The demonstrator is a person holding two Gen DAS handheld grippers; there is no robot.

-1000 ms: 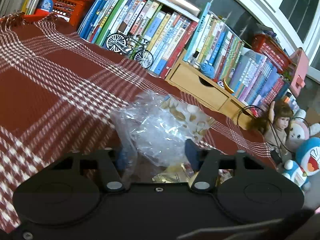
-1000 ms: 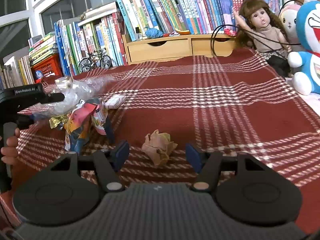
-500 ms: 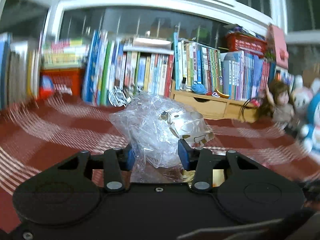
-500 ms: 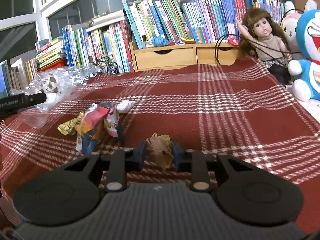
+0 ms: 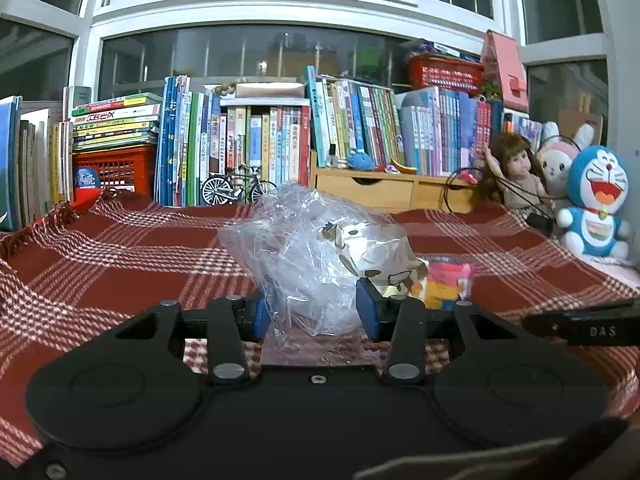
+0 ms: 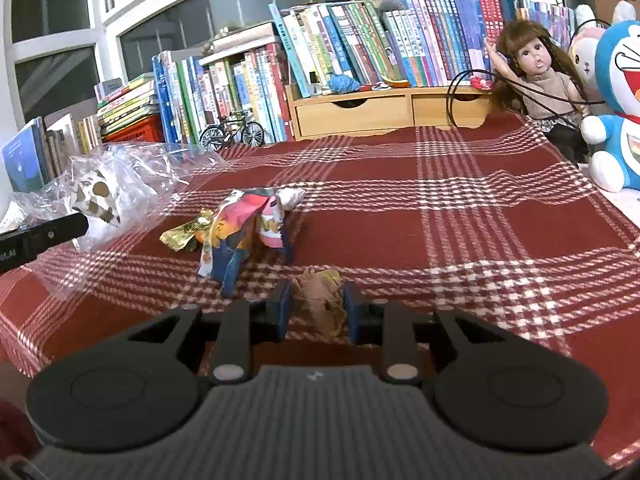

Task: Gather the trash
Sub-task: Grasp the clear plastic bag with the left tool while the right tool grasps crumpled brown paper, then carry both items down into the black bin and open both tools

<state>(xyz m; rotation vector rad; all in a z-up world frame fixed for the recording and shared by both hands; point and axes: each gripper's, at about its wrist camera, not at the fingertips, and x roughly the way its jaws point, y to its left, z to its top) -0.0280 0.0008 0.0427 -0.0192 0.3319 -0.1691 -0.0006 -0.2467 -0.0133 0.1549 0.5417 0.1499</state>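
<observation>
My left gripper [image 5: 314,314] is shut on a clear plastic bag [image 5: 304,256] that holds a brown-spotted white wrapper [image 5: 376,254]. The same bag [image 6: 120,192] shows at the left of the right wrist view, lifted off the cloth. My right gripper [image 6: 316,308] is shut on a crumpled tan paper ball [image 6: 320,300], raised just above the red plaid cloth [image 6: 440,220]. Ahead of it lie a colourful crumpled snack wrapper [image 6: 244,236], a gold foil wrapper [image 6: 182,234] and a small white packet [image 6: 292,196]. The colourful wrapper [image 5: 444,284] also peeks out behind the bag.
Rows of books [image 5: 248,140], a red crate [image 5: 112,170], a model bicycle [image 6: 232,132] and a wooden drawer unit [image 6: 380,114] line the far edge. A doll [image 6: 536,68] and plush toys [image 6: 616,92] sit at the right. The left gripper's side [image 6: 40,236] juts in.
My right gripper closed on the tan paper ball and lifted it slightly. My left gripper tilted up to level and rose with the plastic bag, closing a little tighter.
</observation>
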